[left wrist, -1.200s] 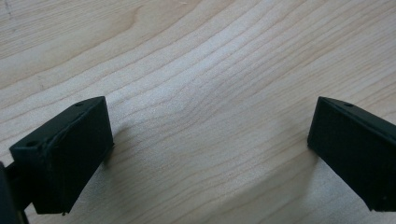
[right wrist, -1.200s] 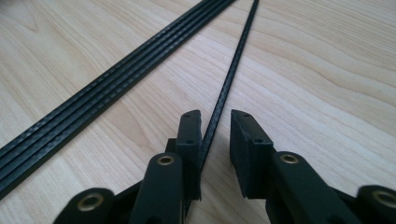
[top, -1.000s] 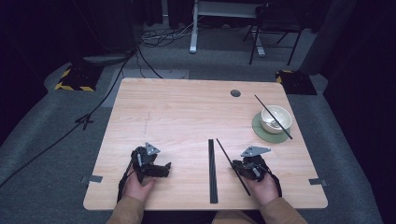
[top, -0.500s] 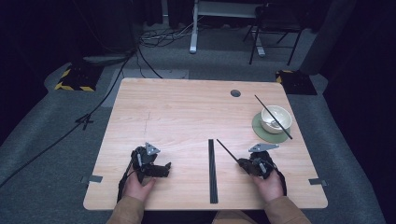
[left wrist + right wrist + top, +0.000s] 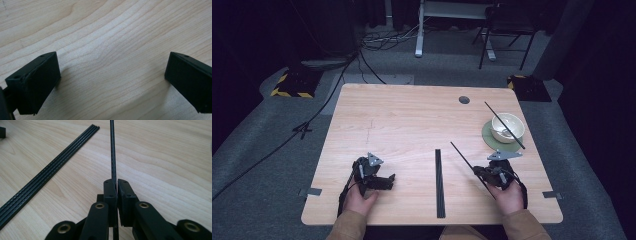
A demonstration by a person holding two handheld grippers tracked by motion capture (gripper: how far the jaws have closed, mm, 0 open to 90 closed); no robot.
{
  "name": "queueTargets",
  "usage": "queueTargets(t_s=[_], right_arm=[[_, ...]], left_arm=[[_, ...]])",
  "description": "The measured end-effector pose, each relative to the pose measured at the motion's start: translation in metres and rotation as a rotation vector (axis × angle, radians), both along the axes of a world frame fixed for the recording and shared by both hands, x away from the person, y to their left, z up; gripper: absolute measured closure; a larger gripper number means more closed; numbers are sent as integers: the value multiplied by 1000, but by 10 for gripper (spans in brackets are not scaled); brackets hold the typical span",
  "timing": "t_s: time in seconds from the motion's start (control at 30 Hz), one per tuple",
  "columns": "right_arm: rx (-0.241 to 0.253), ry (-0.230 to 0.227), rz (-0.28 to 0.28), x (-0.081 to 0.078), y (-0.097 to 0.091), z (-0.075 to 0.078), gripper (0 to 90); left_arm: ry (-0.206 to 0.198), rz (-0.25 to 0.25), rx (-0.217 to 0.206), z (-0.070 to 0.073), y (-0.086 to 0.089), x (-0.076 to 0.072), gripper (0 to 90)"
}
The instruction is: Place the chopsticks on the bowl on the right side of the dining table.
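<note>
I hold a thin black rod clamped between the jaws of my right gripper; it slants away over the table towards the far left, lifted clear.

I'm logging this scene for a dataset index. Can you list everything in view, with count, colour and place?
Table: one, light wood, centre.
Rod bundle: one, black, lying flat on the table between the hands.
Held rod: one, black, thin, clamped in the right gripper.
Bowl: one, cream, on the mat, table's right.
Mat: one, green, round, under the bowl.
Rod on bowl: one, black, resting across it.
Chair: one, dark, behind the table.
Left gripper: black, open, on the table.
Right gripper: black, shut on the held rod.
</note>
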State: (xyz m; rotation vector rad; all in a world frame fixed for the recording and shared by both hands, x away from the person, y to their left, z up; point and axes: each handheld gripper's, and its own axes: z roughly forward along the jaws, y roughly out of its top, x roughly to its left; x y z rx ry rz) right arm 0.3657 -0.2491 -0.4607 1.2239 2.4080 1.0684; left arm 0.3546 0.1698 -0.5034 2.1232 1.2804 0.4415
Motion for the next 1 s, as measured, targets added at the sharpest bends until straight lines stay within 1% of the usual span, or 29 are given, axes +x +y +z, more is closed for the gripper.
queueTargets(t_s=[0.13, 0.17, 0.3, 0.4, 0.57, 0.67, 0.73, 0.77, 0.8, 0.83, 1.0], right_arm=[[17, -13, -1, -1, -6, 9, 864], [22, -19, 2, 0, -7, 12, 864], [41, -24, -2, 1, -11, 21, 864], [40, -45, 4, 3, -16, 31, 864], [53, -57, -12, 7, -27, 47, 864], [50, -73, -13, 10, -33, 59, 864], [49, -81, -13, 12, -36, 66, 864], [48, -87, -16, 13, -37, 68, 864], [48, -87, -16, 13, -37, 68, 864], [47, -98, -16, 16, -40, 76, 864], [50, -126, -30, 26, -48, 91, 863]], left_arm=[[-1, 2, 5, 0, 0, -1, 4], [-7, 7, 1, 0, 0, -1, 5], [-7, 7, 0, 0, 0, -1, 4], [-8, 7, 1, 0, 0, -1, 4], [-7, 8, 1, 0, 0, -1, 5], [-7, 16, 2, 0, -1, -2, 6], [-2, 7, -4, 0, -1, -2, 10], [-13, 6, -2, 0, -1, -3, 21], [-13, 6, -2, 0, -1, -3, 35], [-7, 5, 0, 1, -1, -4, 42], [-8, 5, -2, 0, -1, -4, 43]])
